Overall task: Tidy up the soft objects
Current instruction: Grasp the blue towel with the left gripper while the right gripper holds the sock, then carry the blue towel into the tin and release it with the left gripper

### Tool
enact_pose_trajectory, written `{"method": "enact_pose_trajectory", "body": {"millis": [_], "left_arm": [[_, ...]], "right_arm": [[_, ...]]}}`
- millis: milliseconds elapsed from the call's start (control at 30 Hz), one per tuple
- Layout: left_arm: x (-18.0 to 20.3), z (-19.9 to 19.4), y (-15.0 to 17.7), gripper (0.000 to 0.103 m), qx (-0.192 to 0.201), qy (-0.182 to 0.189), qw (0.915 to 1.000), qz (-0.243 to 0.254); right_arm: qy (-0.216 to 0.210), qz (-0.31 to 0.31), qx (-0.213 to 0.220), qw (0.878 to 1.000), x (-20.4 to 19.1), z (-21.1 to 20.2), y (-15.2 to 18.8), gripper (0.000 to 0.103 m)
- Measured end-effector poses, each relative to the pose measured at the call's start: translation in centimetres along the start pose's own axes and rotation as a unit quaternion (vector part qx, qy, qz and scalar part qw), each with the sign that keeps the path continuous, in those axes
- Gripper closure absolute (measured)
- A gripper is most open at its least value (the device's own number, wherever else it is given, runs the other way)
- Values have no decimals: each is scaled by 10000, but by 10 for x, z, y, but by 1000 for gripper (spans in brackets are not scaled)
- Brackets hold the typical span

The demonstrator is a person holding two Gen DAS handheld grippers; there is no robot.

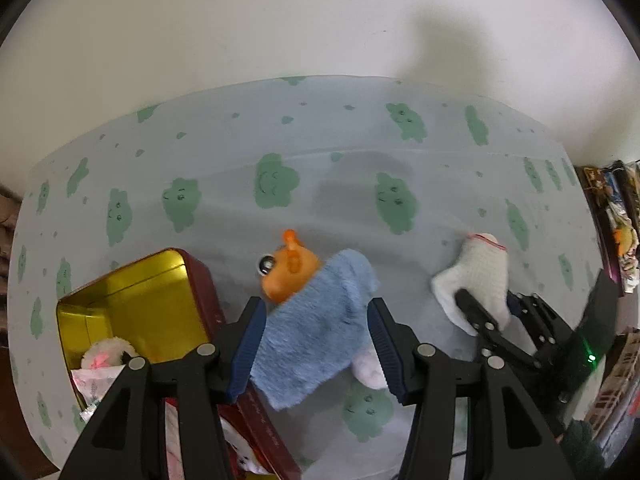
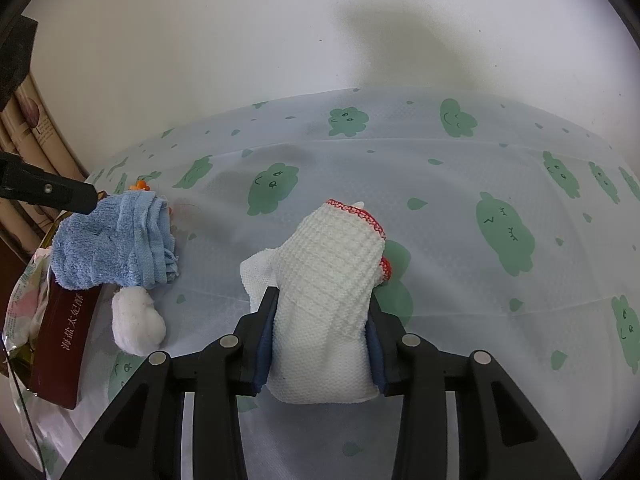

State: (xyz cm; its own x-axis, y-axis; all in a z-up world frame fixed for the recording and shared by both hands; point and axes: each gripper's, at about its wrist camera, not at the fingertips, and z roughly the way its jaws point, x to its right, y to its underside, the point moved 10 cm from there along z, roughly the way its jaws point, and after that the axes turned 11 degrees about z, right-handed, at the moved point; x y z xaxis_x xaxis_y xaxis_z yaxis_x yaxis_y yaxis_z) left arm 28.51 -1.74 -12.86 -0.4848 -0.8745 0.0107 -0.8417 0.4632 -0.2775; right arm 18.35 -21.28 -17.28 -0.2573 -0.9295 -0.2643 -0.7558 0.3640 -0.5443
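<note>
Between the left jaws: blue fluffy towel (image 1: 316, 320) lies on the counter (image 1: 240, 208), its long axis running from low left up toward the orange plush toy (image 1: 290, 270) it partly covers.
Left gripper (image 1: 316, 344): jaws wide apart, one either side of the towel, pads not pressing; it holds nothing.
Which hand is nearer: the left, right over the towel; the right is off to the side and occupied.
Right gripper (image 2: 320, 344): jaws closed on the white knitted cloth with red trim (image 2: 332, 276), which rises straight ahead from between the pads.
Tin: red tin with gold lining (image 1: 160, 280) sits just left of the towel, lid off, a white plush (image 1: 108, 354) and packets inside; one towel corner overlaps its rim.
White ball: small cotton-like ball (image 2: 138, 324) peeks out beside the towel's lower edge.
Hidden: most of the orange toy's body under the towel; the tin's near end behind the left finger; what the packets are I cannot tell.
</note>
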Motion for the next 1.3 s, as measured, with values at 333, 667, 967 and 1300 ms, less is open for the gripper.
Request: {"method": "enact_pose_trajectory", "body": {"millis": [333,667,967,1300], "left_arm": [[5,23,11,49,-232,-38,9994,238],[20,22,14,84,-146,-294,9986,418],[22,7,15,88,14,-320,9992,225],[20,-28,17,88,373,-287,9989,68]], "right_arm": [[-8,-15,-2,10000,-2,-1,3,64],[4,-28,3,10000,-2,-1,4,64],[6,-31,5,10000,-2,-1,4,64],[15,-41,8,10000,-2,-1,5,64]]}}
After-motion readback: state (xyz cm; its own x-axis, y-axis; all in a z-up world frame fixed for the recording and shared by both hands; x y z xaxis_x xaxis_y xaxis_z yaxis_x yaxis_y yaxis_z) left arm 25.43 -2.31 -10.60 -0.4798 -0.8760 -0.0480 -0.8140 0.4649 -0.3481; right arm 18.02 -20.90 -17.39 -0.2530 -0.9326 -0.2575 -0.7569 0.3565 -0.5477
